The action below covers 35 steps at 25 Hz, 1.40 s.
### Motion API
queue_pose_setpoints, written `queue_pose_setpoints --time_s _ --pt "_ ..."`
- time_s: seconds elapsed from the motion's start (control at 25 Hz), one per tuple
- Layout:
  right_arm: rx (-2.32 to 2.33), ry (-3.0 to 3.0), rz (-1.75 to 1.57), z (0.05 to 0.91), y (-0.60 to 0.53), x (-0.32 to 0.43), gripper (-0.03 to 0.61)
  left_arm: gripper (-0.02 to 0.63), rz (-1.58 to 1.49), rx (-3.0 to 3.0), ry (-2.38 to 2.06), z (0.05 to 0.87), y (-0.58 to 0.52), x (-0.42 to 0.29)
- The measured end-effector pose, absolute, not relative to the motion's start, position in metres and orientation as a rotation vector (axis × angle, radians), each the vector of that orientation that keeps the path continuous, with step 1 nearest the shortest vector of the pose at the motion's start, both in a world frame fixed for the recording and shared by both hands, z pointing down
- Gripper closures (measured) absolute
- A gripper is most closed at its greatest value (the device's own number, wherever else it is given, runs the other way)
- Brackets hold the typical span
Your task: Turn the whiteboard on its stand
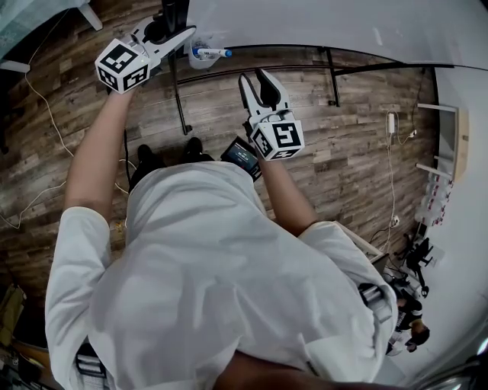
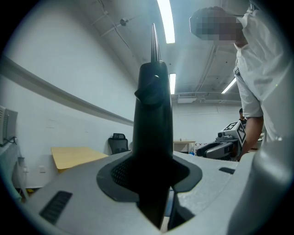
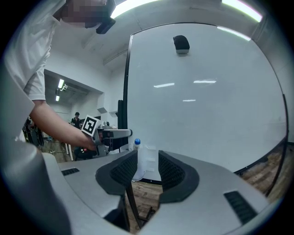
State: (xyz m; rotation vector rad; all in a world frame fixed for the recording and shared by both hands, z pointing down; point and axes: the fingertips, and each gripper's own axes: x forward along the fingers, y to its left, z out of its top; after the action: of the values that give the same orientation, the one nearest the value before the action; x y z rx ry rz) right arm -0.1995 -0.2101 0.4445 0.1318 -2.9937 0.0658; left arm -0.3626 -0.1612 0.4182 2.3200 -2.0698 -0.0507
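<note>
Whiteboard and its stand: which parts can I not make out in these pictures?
- Head view: the whiteboard is cut off by the top edge; its pivot cannot be found.
- Left gripper view: the post fills the left claw, which hides its lower part.
- Right gripper view: the right claw hides most of the stand; the lens rim cuts the board's right side.
- Marker, head view: print too small to read.

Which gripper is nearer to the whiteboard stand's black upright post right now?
Left. The left gripper is shut on the black upright post at the edge of the whiteboard. The right gripper is apart from it, in front of the board face, jaws open and empty.
</note>
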Motion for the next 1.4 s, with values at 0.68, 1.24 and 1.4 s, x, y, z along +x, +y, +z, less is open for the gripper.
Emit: queue_pose_setpoints --time_s 0.68,1.24,1.4 --pt "0.282 -2.983 0.062 0.436 -0.168 -0.224 0.44 0.448 -0.044 2.347 -2.058 0.417 -0.126 -0.371" --pt "0.234 -2.983 0.059 0.438 -0.142 -0.245 0.44 0.446 -0.022 2.373 -2.019 0.419 -0.098 -0.379" --pt "0.223 -2.985 0.058 0.438 -0.136 -0.249 0.441 0.446 -0.018 2.377 -2.018 0.419 -0.088 -0.381"
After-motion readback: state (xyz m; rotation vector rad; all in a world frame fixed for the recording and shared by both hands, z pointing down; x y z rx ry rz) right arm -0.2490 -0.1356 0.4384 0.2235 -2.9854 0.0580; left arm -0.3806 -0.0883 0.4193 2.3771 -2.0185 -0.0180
